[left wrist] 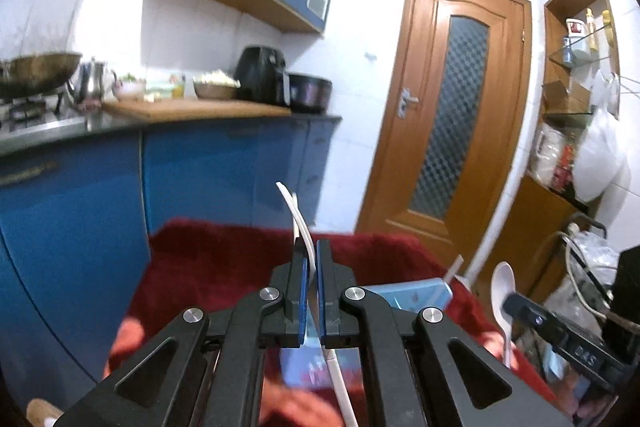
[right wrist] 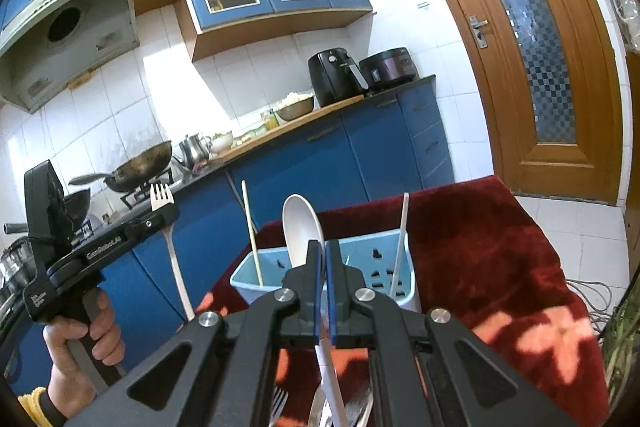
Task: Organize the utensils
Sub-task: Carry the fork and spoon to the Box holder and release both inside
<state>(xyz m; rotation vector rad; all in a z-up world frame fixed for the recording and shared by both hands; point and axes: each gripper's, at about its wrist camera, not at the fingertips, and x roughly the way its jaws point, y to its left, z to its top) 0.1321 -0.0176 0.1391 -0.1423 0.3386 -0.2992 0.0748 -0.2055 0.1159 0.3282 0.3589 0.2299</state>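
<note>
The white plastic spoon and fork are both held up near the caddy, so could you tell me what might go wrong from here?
1. The white plastic fork and white plastic spoon are each pinched by a thin handle, so either may pivot or slip.
2. The light blue plastic caddy sits on a soft red blanket and could tip.
3. Upright white sticks may block insertion.

the left gripper (left wrist: 311, 259) at lower centre pinches a white fork (left wrist: 301, 223) edge-on above a red cloth (left wrist: 208, 267), with a blue caddy (left wrist: 416, 293) and white spoon (left wrist: 502, 291) lower right.
</note>
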